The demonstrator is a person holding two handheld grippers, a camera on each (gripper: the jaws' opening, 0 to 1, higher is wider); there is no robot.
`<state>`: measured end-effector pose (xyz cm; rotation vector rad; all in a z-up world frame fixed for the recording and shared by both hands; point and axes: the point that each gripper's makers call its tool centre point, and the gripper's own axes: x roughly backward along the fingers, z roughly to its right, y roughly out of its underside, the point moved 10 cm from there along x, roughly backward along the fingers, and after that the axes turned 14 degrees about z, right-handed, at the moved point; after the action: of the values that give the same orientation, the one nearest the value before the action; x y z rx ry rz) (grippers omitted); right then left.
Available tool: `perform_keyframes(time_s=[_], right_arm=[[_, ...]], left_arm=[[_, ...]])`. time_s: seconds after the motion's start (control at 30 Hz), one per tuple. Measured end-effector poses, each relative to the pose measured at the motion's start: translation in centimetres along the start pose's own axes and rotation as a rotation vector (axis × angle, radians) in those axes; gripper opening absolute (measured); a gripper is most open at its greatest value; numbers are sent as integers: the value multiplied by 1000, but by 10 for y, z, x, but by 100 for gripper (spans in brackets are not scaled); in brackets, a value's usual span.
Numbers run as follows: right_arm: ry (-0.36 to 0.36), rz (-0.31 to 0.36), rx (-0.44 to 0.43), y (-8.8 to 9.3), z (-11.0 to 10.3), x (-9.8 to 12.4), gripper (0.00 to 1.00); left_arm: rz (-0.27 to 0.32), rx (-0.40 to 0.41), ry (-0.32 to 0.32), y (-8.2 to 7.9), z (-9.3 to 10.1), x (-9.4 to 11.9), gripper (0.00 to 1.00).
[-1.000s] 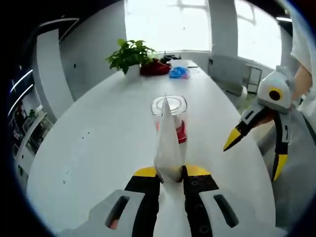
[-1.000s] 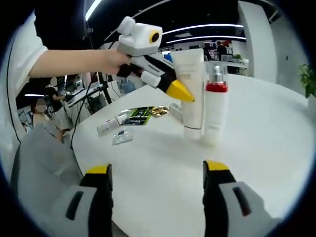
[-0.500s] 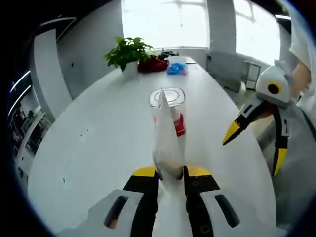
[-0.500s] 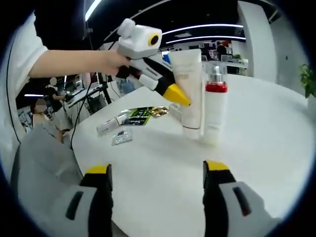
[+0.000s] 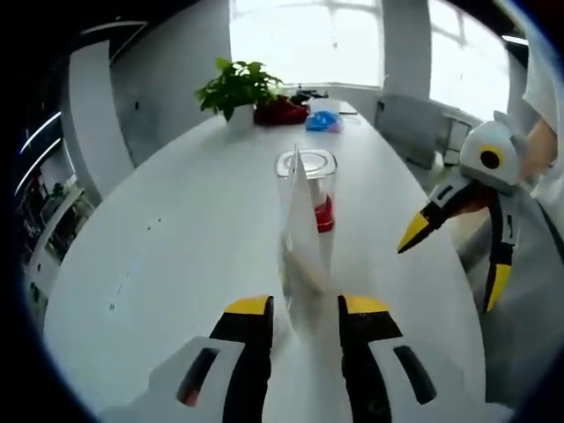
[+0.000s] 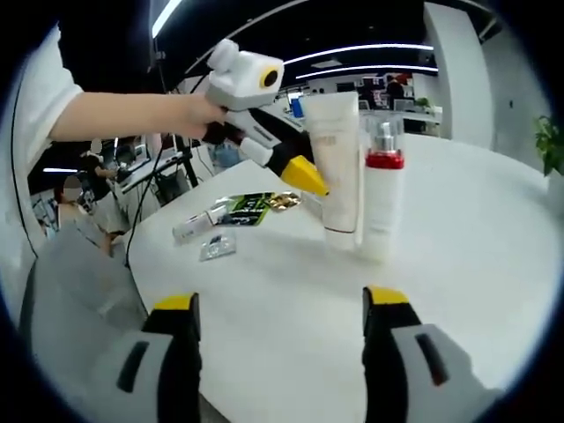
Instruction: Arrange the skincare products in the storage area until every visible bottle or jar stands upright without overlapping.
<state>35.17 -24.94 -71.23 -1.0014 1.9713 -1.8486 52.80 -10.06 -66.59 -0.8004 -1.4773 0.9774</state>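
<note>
Standing upright near the middle of the white table (image 5: pixel 167 256) are two skincare items: one white tube (image 6: pixel 335 163), cap down, and one clear bottle (image 6: pixel 382 189) with a red band and clear cap. They stand just beside each other; whether they touch cannot be told. In the left gripper view the tube (image 5: pixel 301 233) is seen edge-on directly ahead, with the bottle (image 5: pixel 322 189) behind it.

The left gripper (image 5: pixel 304 308) has its yellow-tipped jaws spread, a gap on either side of the tube's base, gripping nothing. In the right gripper view it (image 6: pixel 300 174) is seen held by a hand (image 6: pixel 198 115), its tip just beside the tube. The right gripper (image 6: pixel 278 304) is spread wide over bare tabletop, well apart from both items; it (image 5: pixel 454 238) hangs past the table's right edge in the left gripper view.

Open room: broad bare surface to the left and right of the two items, and between them and the near rounded edge.

Other items counted: one potted plant (image 5: pixel 238 88), one red object and one blue object (image 5: pixel 322 122) at the far end; several flat sachets (image 6: pixel 233 211) near the table edge beyond the tube, too small to count exactly.
</note>
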Motion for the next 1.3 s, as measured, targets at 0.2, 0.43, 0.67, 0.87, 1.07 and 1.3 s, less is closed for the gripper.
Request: perform_keyframes(time_s=[0.2, 0.43, 0.67, 0.87, 1.07, 1.3], right_arm=[[7, 10, 10, -6, 0, 3, 76], [17, 29, 18, -14, 0, 6, 77], [21, 39, 24, -20, -4, 9, 78], [31, 49, 26, -24, -6, 15, 80], [36, 55, 17, -26, -12, 22, 79], [43, 56, 6, -27, -18, 28, 82]], left_arm=[[2, 32, -47, 3, 8, 12, 40], [16, 102, -109, 13, 23, 33, 49], [31, 159, -170, 22, 42, 53, 57], [50, 208, -241, 28, 61, 67, 69], [88, 267, -321, 32, 82, 80, 77], [114, 322, -374, 39, 106, 98, 82]])
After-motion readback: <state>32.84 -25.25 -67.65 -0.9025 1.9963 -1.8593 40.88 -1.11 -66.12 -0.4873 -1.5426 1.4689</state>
